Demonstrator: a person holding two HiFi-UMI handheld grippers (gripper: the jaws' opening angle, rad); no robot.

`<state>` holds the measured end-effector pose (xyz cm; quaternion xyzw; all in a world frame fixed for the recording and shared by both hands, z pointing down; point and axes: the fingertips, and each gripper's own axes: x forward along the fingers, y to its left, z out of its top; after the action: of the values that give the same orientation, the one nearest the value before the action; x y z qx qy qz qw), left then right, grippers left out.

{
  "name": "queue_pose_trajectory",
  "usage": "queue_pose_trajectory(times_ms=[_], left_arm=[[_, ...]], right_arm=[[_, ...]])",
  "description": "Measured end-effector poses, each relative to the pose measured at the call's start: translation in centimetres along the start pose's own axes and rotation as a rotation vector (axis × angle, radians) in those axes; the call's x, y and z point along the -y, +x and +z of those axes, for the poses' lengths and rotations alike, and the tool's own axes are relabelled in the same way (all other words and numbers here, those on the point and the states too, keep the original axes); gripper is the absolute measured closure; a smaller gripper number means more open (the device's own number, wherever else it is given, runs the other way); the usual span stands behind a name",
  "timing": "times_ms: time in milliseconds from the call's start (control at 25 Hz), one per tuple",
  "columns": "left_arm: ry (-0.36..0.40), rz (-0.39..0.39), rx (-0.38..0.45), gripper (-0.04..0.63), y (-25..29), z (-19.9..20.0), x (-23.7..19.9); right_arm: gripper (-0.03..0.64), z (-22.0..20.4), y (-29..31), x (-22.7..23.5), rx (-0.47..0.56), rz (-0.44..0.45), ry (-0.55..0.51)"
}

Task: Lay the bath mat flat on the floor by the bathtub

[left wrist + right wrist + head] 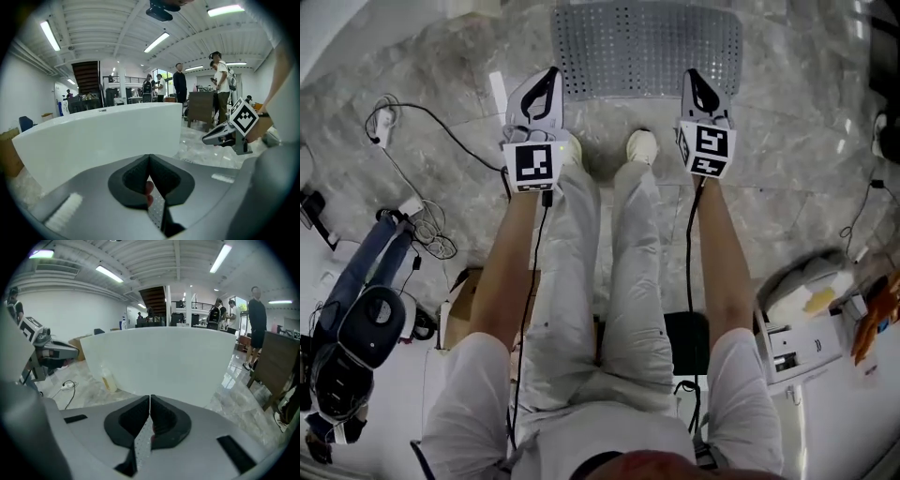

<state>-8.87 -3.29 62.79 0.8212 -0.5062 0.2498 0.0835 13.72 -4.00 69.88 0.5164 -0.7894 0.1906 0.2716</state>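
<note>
Over veined marble floor | bath mat | thin grey sheet, evenly perforated

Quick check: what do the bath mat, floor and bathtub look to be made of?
The bath mat looks like soft rubber or plastic: matte grey, thin, dotted with rows of small holes. The floor seems polished marble or marble-look tile: grey veining, reflections. The bathtub is smooth glossy white, perhaps acrylic or enamel.
</note>
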Motion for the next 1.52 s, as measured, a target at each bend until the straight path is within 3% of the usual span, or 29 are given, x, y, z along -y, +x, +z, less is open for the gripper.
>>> queue_pose_trajectory(times_ms=[360,920,1160,1520], left_arm=[[-0.058,0.021,0.062,0.595,-8.0,11.6,-0.1],[-0.079,-0.008,0.18,0.596,-21.9,30.5,1.8],[-0.089,0.003,0.24,0.597,-26.9,35.8,1.3],[-0.078,-0.038,0.299,0.597,-31.9,40.6,2.2]], right_arm=[[0.614,11.5,-10.0,-2.5,0.079,0.018,0.046],[0.614,28.9,-27.5,-4.9,0.234,0.046,-0.01],[0.614,33.9,-33.1,-5.7,0.286,0.044,-0.013],[0.614,40.2,-39.1,-8.5,0.396,0.141,-0.102]])
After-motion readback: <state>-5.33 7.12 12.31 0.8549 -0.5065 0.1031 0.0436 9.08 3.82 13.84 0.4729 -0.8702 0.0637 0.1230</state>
